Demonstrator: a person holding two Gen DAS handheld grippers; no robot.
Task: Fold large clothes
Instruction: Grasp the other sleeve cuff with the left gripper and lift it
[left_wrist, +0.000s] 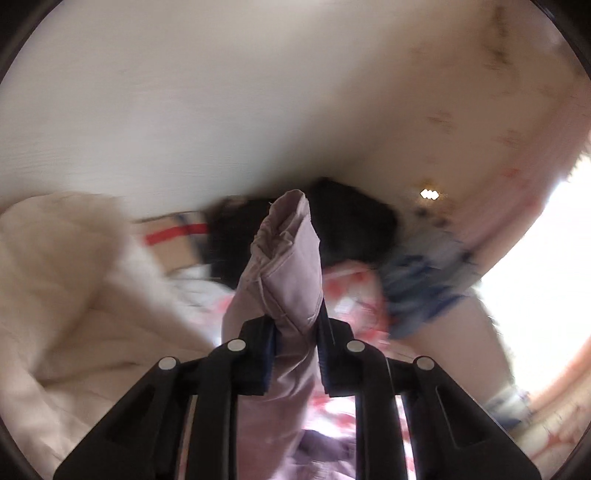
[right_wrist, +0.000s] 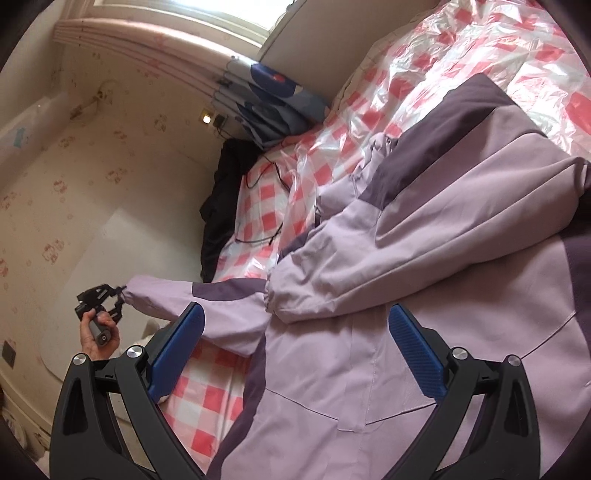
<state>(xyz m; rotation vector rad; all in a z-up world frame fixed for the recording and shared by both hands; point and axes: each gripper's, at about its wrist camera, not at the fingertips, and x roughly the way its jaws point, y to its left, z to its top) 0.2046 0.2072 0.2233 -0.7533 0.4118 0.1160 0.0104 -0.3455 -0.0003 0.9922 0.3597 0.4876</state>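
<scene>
While the lilac jacket (right_wrist: 424, 258) lay spread over a bed (right_wrist: 461, 48) covered in red-and-white checked plastic sheeting, the left gripper (left_wrist: 295, 325) had its fingers clenched on the cuff (left_wrist: 284, 254) of one sleeve. From the left wrist view, the gathered, elasticated cuff stood up between the two blue-padded fingers (left_wrist: 269, 354), with the rest of the sleeve trailing down below them; the background there was badly blurred, showing only a pale wall (left_wrist: 221, 92), a cream quilt (left_wrist: 55, 277) on the left, a dark bundle (left_wrist: 351, 229) behind the cuff and some blue patterned fabric (left_wrist: 424, 273) on the right.

From the right wrist view, the same sleeve (right_wrist: 173, 299) stretched out past the edge of the bed toward the left gripper (right_wrist: 120, 295), which a person's hand (right_wrist: 98, 338) held by its handle beside the mattress. The right gripper (right_wrist: 295, 354) hovered above the body of the jacket with its fingers released and wide apart, nothing between the blue pads (right_wrist: 415, 350). The jacket's other sleeve (right_wrist: 406, 236) lay folded across its front, its cuff ending near the middle of the garment. Darker purple panels marked the shoulders and side seams. Farther up the bed lay a black cable (right_wrist: 266, 199), a dark garment (right_wrist: 218, 214) hung at the mattress edge, and a blue-patterned pillow (right_wrist: 273, 96) leaned near the window (right_wrist: 184, 11).
</scene>
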